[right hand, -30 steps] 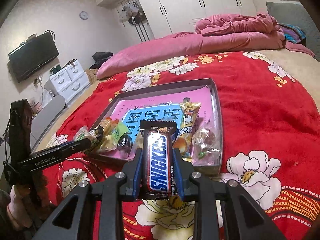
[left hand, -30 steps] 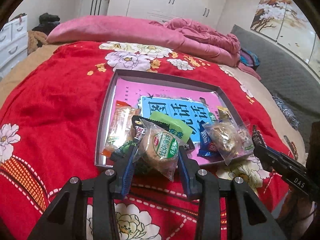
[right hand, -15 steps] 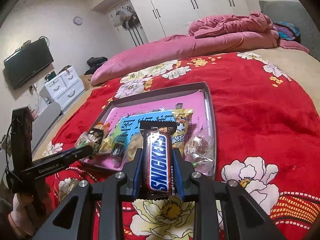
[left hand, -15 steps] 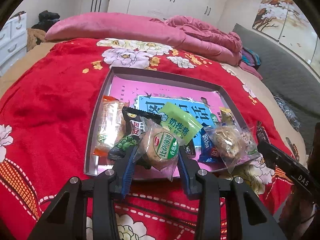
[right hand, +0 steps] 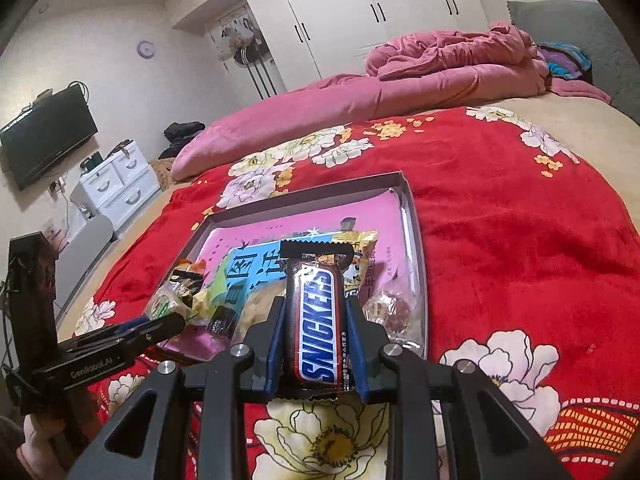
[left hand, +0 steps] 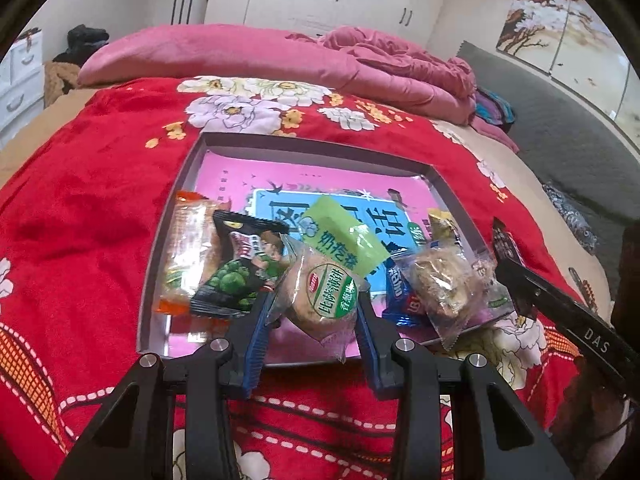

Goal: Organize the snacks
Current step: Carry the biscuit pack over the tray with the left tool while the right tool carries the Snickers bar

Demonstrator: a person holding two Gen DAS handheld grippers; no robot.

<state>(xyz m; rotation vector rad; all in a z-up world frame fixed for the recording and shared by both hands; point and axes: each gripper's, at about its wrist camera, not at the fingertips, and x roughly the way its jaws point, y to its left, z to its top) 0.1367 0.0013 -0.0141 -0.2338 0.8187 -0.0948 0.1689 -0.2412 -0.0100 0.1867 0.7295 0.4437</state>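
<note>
Already both hands loaded. Left tool (left hand: 316,312) clenched on round biscuit packet (left hand: 324,300), held over near edge of tray (left hand: 316,148). Right tool (right hand: 316,320) clenched on Snickers bar (right hand: 318,320), just short of tray's near edge. Ahead of tools, tray on red bedspread (left hand: 80,200) holds green pea packet (left hand: 236,276), orange packet (left hand: 188,252), green sachet (left hand: 344,240), clear cookie bag (left hand: 444,288), all crowded at near end. Far half bare. Judgement: mostly gathered; these two left to set down.

Your Snickers bar (right hand: 318,322) reads "SNICKERS"; your left gripper (right hand: 160,312) reads "GenRobot.AI", your right gripper (left hand: 516,276) "DAS".
</note>
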